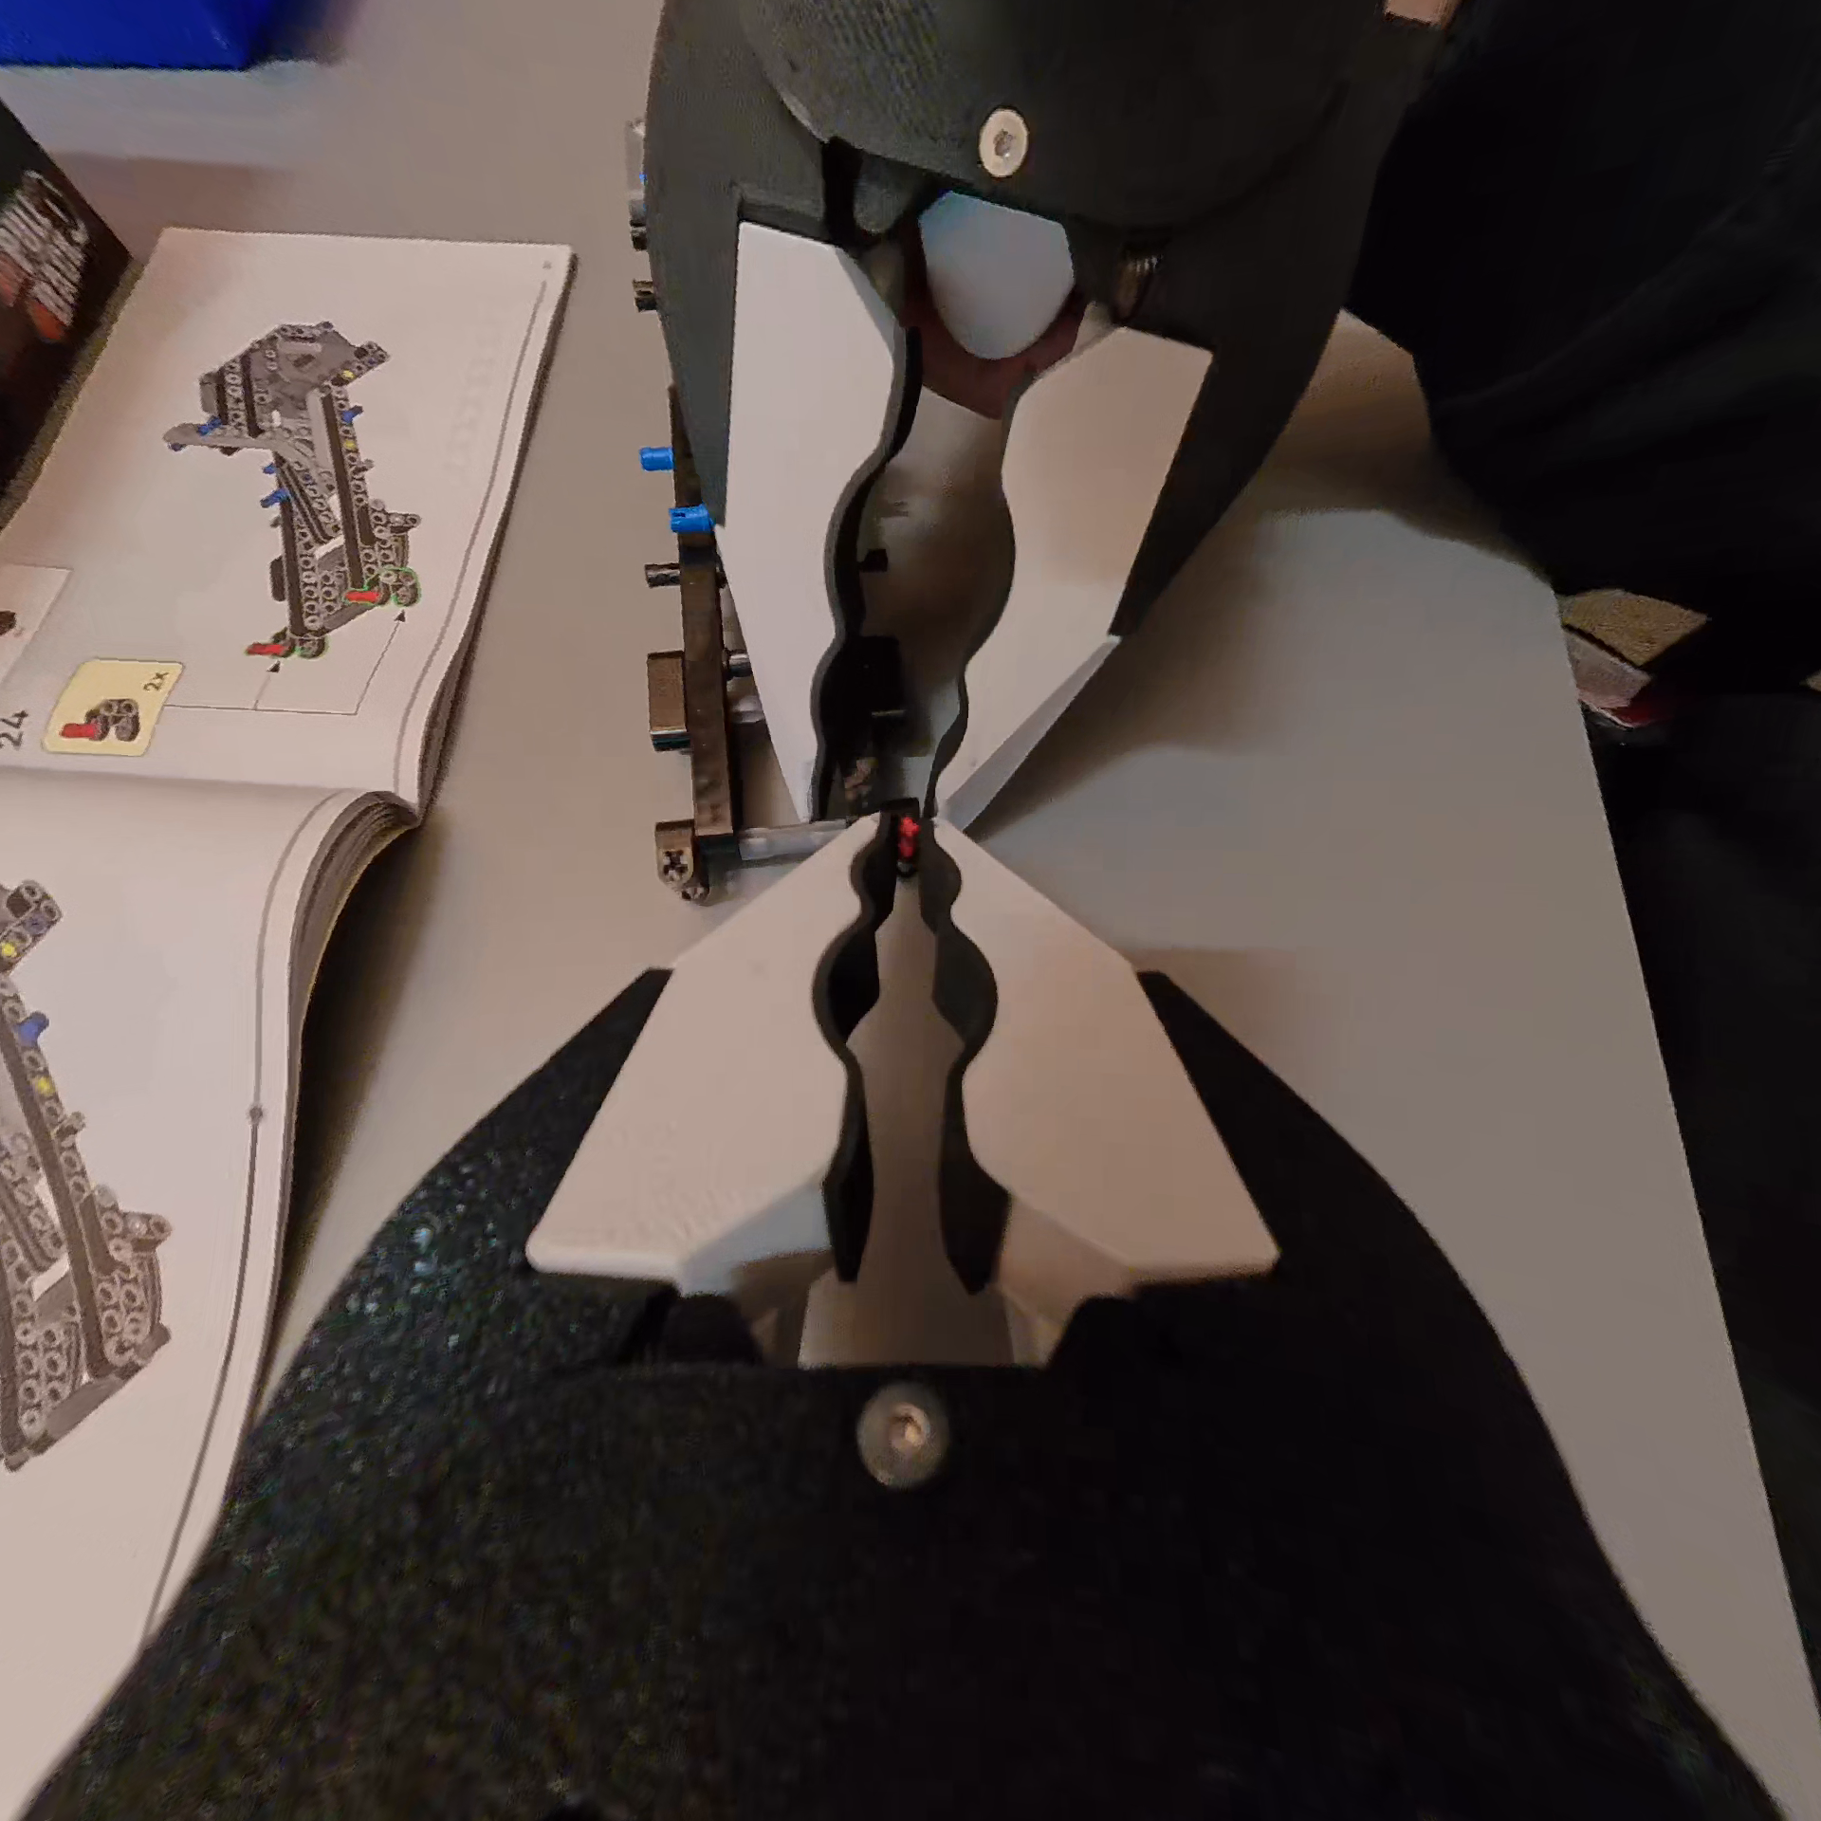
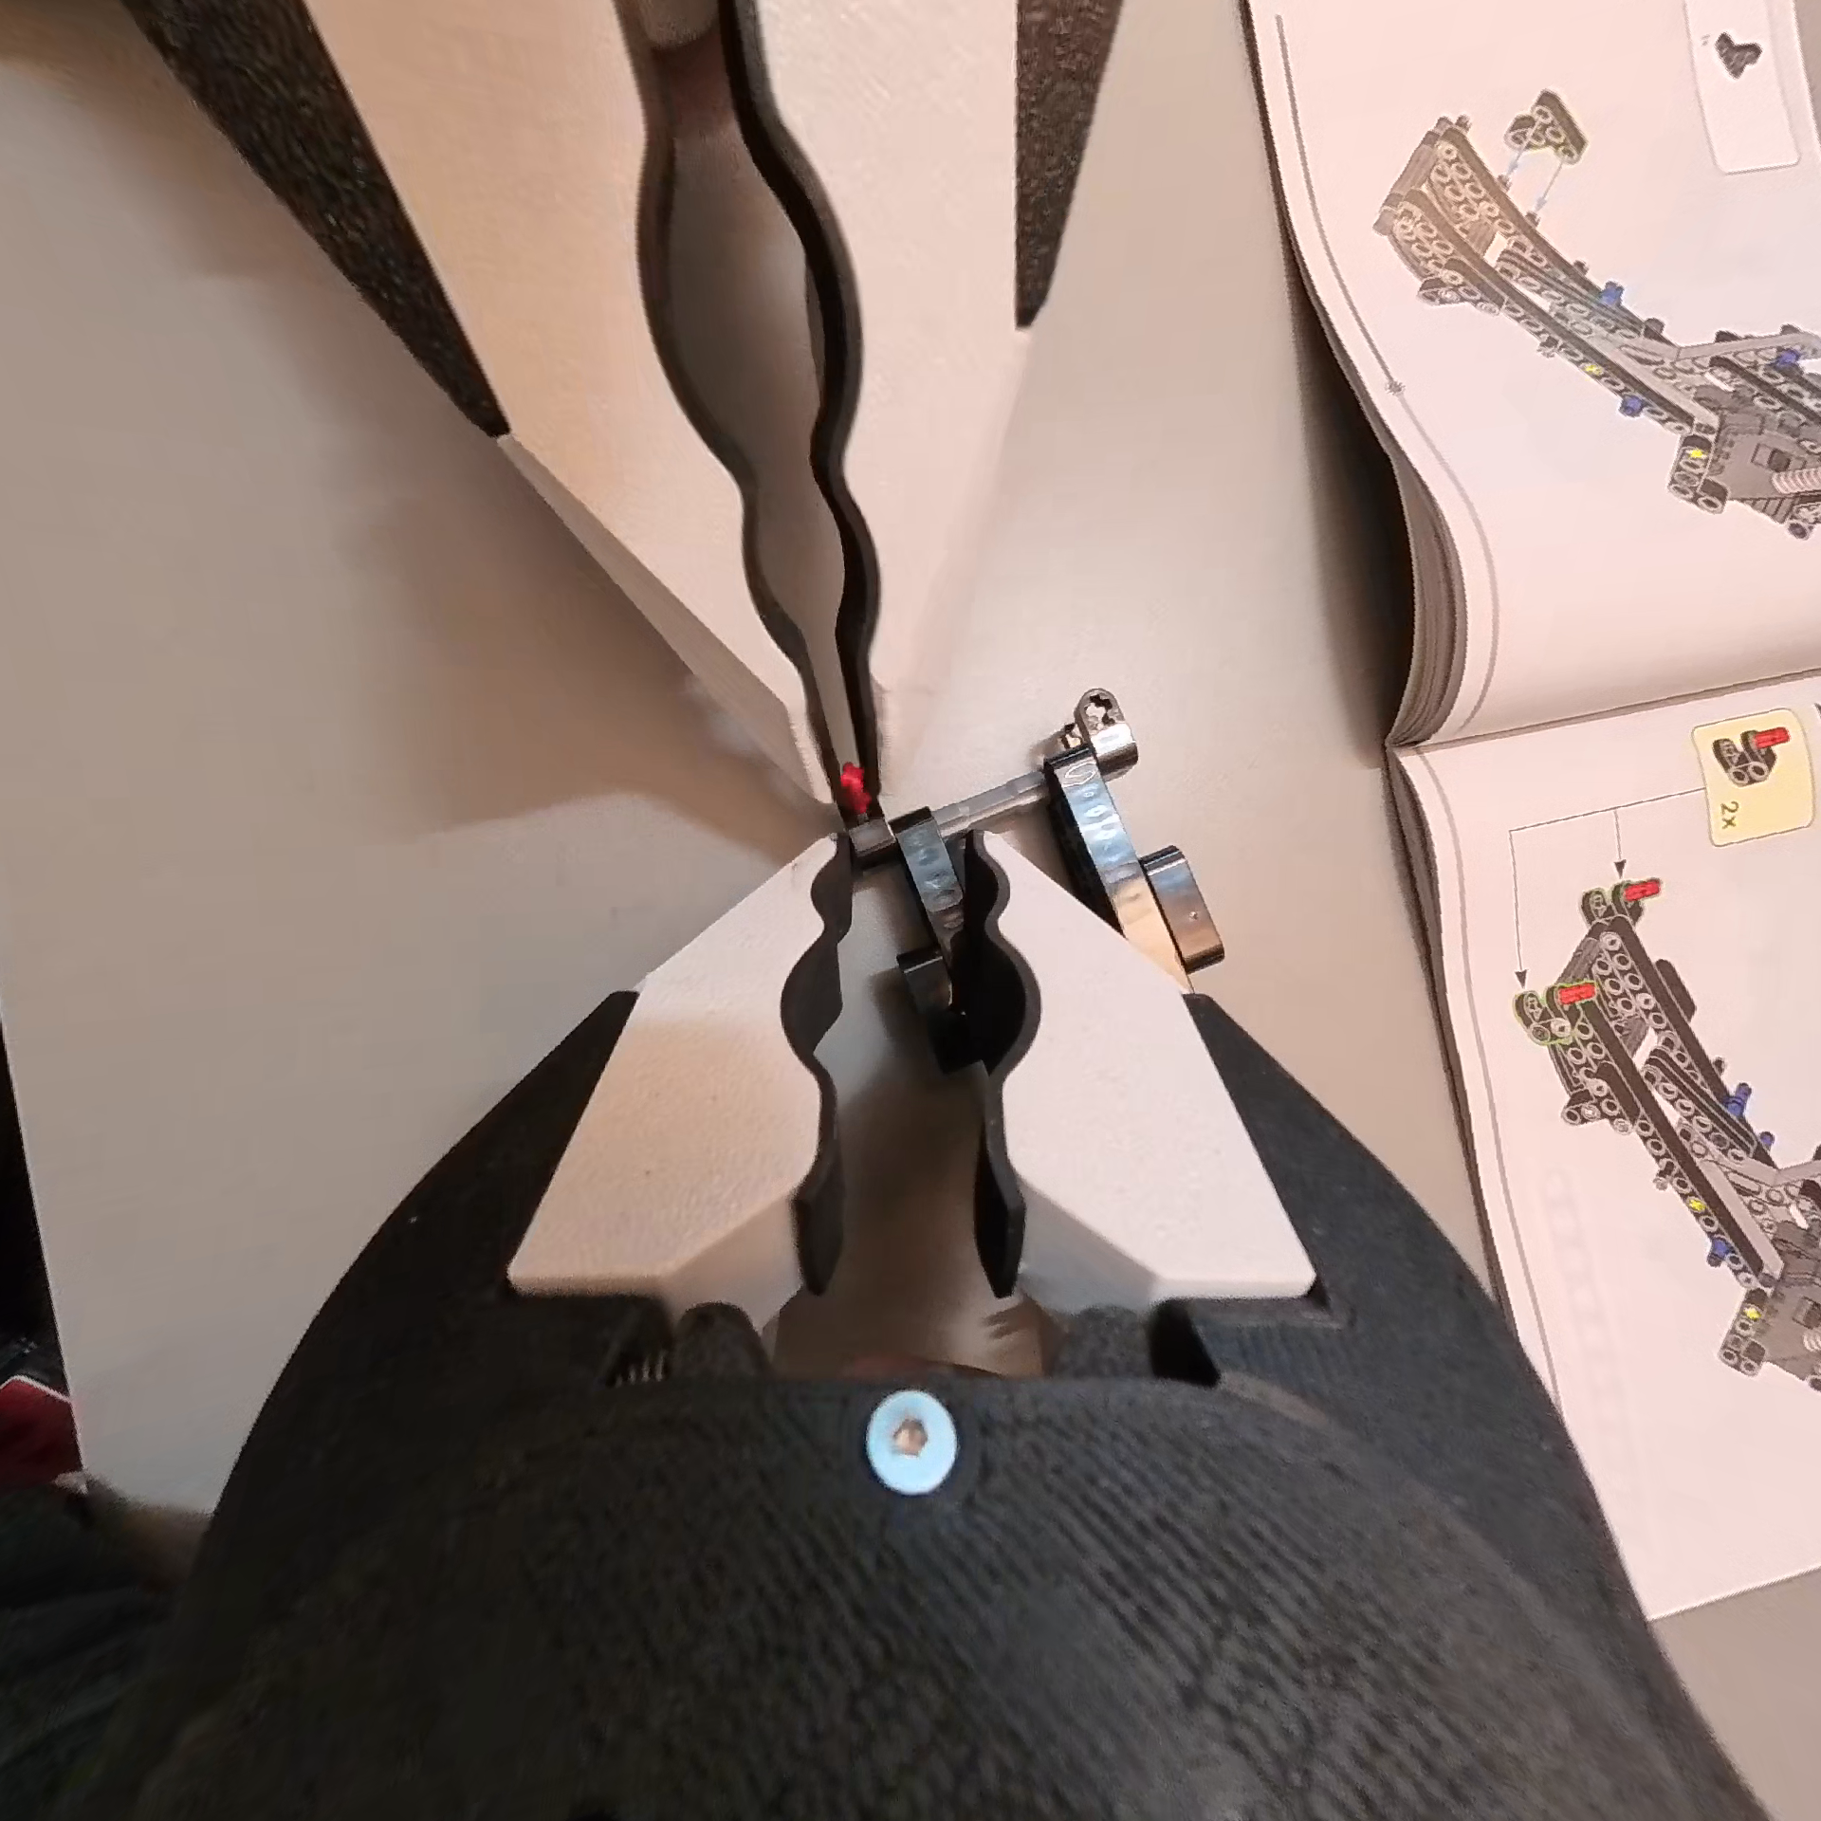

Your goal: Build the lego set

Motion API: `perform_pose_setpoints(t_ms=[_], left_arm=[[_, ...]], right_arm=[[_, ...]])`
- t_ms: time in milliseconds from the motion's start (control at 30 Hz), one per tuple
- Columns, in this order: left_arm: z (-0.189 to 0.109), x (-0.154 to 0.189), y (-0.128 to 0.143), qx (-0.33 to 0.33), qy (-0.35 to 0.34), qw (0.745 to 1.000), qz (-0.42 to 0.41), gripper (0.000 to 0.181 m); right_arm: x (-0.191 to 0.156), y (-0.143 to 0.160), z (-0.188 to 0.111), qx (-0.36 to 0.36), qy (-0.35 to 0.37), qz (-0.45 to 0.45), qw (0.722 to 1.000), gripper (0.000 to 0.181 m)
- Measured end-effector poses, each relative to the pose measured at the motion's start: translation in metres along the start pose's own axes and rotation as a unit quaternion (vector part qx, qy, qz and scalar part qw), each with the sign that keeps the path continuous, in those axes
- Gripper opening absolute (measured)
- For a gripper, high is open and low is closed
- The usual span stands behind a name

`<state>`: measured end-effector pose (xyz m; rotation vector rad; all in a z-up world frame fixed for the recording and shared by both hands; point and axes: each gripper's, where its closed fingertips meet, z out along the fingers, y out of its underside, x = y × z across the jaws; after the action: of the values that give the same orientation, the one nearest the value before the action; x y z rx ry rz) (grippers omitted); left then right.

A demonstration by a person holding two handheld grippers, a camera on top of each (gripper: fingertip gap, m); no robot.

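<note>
A black Lego frame of beams with blue pins (image 1: 711, 709) lies on the grey table (image 1: 1281, 887). My right gripper (image 2: 907, 849) is shut on one black beam of it (image 2: 926, 872); in the left wrist view it reaches down from the top (image 1: 882, 783). My left gripper (image 1: 908, 855) is shut on a small red pin (image 1: 908, 838), with its tips right at the frame's near end. In the right wrist view the left gripper (image 2: 855, 803) comes from the top with the red pin (image 2: 853, 785) beside a grey piece at the frame's corner.
An open instruction booklet (image 1: 296, 493) lies left of the frame, also in the right wrist view (image 2: 1626, 611). A blue box (image 1: 118, 30) and a dark box (image 1: 39, 296) stand at far left. A person's dark sleeve (image 1: 1626, 296) is on the right. Left and right tips are no more than a few centimetres apart.
</note>
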<state>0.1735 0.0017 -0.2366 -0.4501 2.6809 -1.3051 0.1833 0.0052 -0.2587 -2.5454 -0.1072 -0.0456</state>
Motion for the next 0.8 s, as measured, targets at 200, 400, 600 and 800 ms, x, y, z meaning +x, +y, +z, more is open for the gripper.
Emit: perform_pose_setpoints(t_ms=[200,400,600,800], left_arm=[[0.0012,0.0009,-0.0002,-0.032,-0.059,0.994,0.084,0.002],[0.0016,0.0011,-0.0003,-0.033,-0.020,0.995,0.093,0.001],[0.0005,0.0013,0.0008,-0.015,0.054,0.976,0.211,0.001],[0.0002,0.0015,0.0009,-0.007,0.116,0.949,0.292,0.001]], right_arm=[[0.0000,0.0000,0.0000,-0.001,-0.001,-0.001,1.000,0.021],[-0.0002,0.0001,0.0001,-0.002,-0.002,-0.003,1.000,0.021],[-0.0005,0.0001,0.0001,-0.002,-0.006,-0.004,1.000,0.021],[-0.0003,0.0001,0.0000,-0.002,-0.008,-0.001,1.000,0.021]])
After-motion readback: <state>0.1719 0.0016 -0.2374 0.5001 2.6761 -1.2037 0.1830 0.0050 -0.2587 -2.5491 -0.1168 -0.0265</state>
